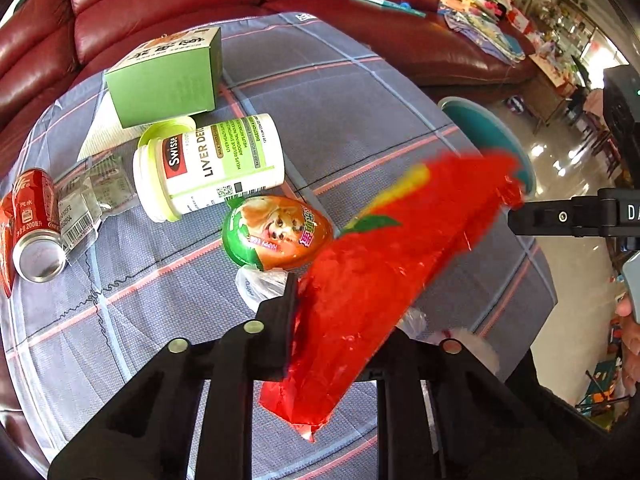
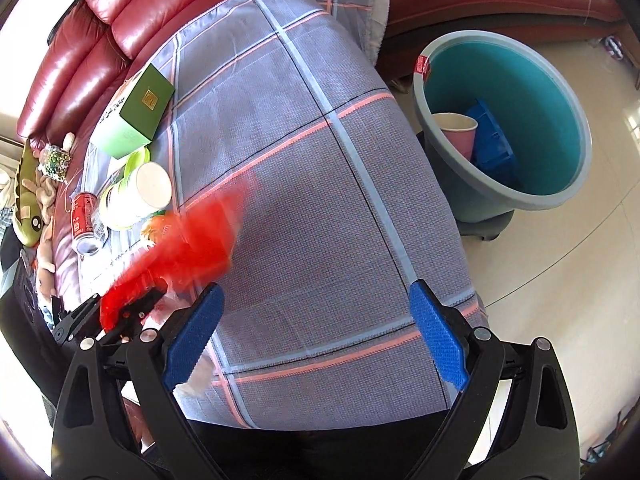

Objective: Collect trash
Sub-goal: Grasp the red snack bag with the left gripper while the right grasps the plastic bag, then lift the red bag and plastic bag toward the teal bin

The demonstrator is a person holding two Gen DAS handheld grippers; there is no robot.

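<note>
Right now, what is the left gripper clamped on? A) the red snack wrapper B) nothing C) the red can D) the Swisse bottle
A: in the left wrist view the left gripper has its jaws closed on the red snack wrapper, while the Swisse bottle and red can lie untouched on the checked cloth.

Our left gripper [image 1: 336,320] points steeply downward with its jaws closed tight on a red wrapper [image 1: 384,276], the black fingers [image 1: 280,332] pinching its lower end. Our right gripper [image 2: 316,336] also tilts steeply down, its blue pads [image 2: 438,344] spread wide apart with nothing between them.
</note>
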